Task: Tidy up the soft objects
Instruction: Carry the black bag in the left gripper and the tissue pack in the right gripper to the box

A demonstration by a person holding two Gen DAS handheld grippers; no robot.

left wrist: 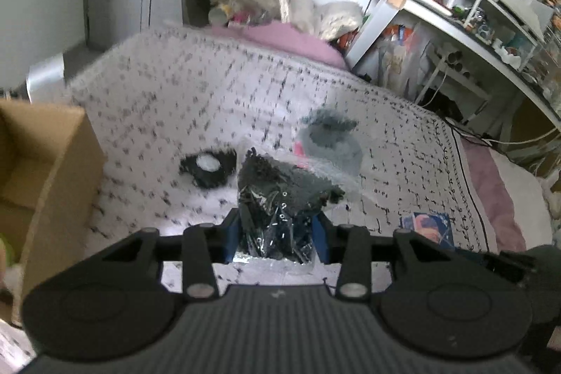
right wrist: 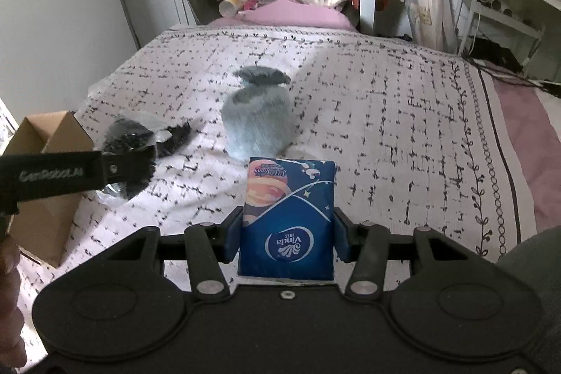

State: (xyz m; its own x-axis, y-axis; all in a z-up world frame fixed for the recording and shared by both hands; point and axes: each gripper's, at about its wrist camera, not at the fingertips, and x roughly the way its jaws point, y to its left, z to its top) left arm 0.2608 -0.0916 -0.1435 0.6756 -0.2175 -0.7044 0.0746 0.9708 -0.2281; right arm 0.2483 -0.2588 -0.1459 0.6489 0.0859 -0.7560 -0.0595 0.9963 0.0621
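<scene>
Left wrist view shows the left gripper point(left wrist: 278, 226) clenched on a dark furry item in a clear bag point(left wrist: 280, 188), lifted off the bed point(left wrist: 175, 86). The right gripper point(right wrist: 286, 230) grasps a blue tissue pack point(right wrist: 287, 216). A grey plush pouch point(right wrist: 257, 121) sits mid-bed, a black-and-white piece point(left wrist: 207, 166) nearer the cardboard box point(left wrist: 42, 163) at the bed's left edge. Nothing looks stowed yet; sorting seems barely begun.

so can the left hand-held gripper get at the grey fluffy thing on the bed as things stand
Probably not: the left hand-held gripper is already shut on a clear bag of dark stuff. The grey fluffy thing sits unobstructed just beyond, on the bedspread.
</scene>
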